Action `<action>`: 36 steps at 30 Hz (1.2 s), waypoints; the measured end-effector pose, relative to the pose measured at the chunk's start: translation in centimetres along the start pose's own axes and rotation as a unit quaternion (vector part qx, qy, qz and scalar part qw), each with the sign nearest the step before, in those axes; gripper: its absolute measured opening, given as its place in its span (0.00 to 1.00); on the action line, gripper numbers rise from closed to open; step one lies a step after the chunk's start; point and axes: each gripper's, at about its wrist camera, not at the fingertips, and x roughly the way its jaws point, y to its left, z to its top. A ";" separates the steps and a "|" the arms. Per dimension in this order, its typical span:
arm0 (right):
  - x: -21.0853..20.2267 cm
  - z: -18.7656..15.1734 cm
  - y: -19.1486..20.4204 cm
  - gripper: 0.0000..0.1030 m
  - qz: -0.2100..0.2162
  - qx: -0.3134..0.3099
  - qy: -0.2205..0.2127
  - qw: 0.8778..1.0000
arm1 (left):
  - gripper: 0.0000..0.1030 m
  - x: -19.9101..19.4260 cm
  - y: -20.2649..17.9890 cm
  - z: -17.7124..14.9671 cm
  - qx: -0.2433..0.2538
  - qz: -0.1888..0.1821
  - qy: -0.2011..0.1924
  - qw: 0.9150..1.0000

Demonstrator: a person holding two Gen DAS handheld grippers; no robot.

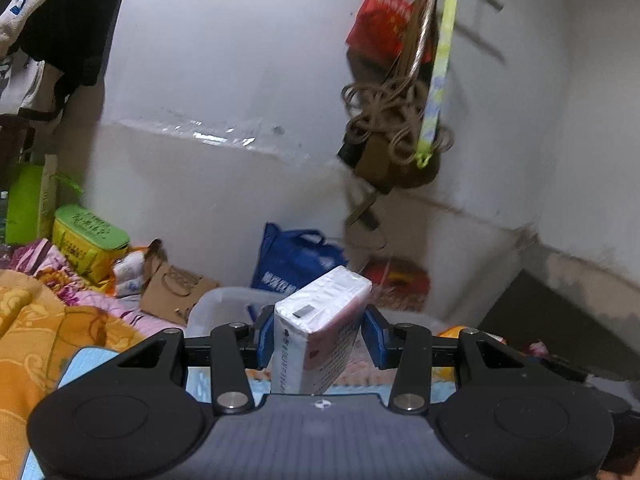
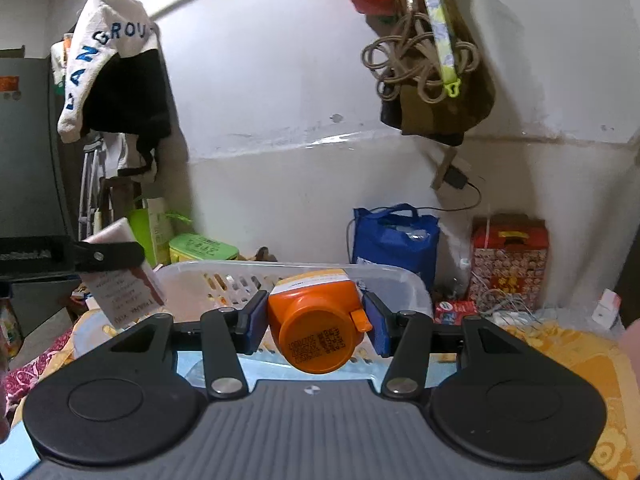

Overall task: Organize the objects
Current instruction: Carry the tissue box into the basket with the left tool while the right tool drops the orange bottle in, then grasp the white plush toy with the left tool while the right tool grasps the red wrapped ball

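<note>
My left gripper (image 1: 318, 338) is shut on a white and pink tissue pack (image 1: 320, 320), held tilted above the near rim of a clear plastic basket (image 1: 224, 300). My right gripper (image 2: 316, 320) is shut on an orange bottle (image 2: 316, 320), cap end toward the camera, held over the same basket (image 2: 400, 284). In the right wrist view the left gripper (image 2: 104, 256) and its tissue pack (image 2: 124, 292) show at the left, beside the basket.
A blue tote bag (image 2: 394, 240) and a red patterned box (image 2: 508, 260) stand against the white wall behind the basket. A green and yellow box (image 1: 90, 240) and cardboard (image 1: 172, 288) lie at the left. An orange blanket (image 1: 36, 336) covers the surface. Ropes and bags (image 2: 424, 60) hang above.
</note>
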 end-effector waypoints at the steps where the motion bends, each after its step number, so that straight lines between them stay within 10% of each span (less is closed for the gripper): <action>1: 0.1 0.0 0.1 0.53 0.005 -0.003 0.000 1.000 | 0.48 0.2 0.1 -0.1 0.000 0.001 0.001 1.000; 3: 0.4 0.1 0.5 0.65 0.016 -0.013 0.007 1.000 | 0.56 0.5 -0.1 -0.4 0.009 0.010 0.002 1.000; 5: -1.0 0.0 0.8 1.00 0.007 -0.012 -0.027 1.000 | 0.95 0.6 -0.5 -0.4 0.030 0.032 -0.010 0.999; 6: -1.9 -0.1 1.1 1.00 -0.001 -0.014 -0.043 0.999 | 1.00 0.2 -0.7 -0.6 0.042 0.045 -0.024 0.998; 12: -8.2 -1.5 2.0 1.00 -0.008 -0.017 0.013 1.000 | 1.00 -6.6 -0.8 -2.0 0.075 0.010 -0.073 0.995; 26: -12.0 -10.9 2.4 0.99 0.048 0.017 0.140 0.989 | 0.99 -12.1 -1.1 -12.0 0.078 -0.042 0.074 0.993; 36: -10.7 -12.8 3.0 0.72 0.068 0.012 0.184 0.981 | 0.97 -10.2 -1.1 -14.2 0.100 -0.030 0.118 0.988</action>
